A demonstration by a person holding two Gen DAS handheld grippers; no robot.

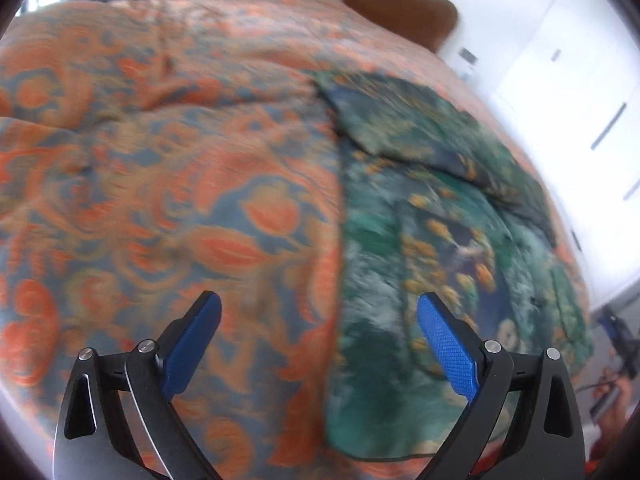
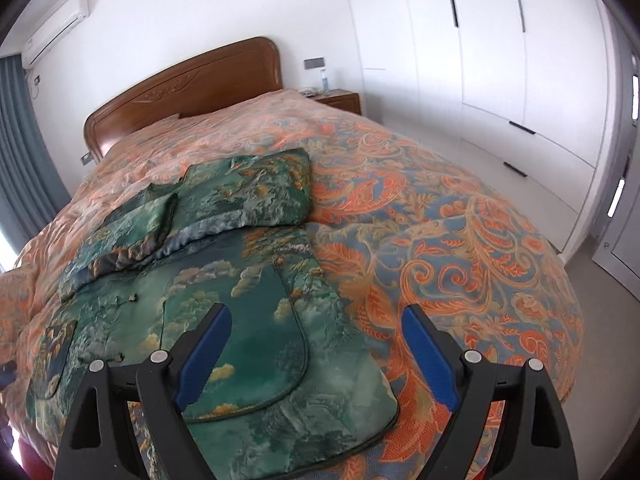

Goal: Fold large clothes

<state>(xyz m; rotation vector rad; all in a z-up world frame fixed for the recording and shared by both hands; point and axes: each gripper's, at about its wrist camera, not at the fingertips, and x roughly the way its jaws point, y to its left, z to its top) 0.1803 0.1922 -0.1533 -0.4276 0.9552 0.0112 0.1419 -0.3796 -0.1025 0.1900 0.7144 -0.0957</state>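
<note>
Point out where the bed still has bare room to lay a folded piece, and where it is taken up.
Bare bedspread runs from the green garment's right edge toward the wardrobe side, and from its folded-over top up to the headboard. The left wrist view shows more bare cover left of it. The near middle is crowded: the garment lies there, both claws open above.

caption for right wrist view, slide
Open right gripper above green patterned jacket, sleeves folded in, on orange bedspread.

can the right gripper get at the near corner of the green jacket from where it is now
Probably yes. The right gripper is open and empty, the green jacket lies flat on the bedspread, and its near corner sits just below the gripper with nothing covering it.
</note>
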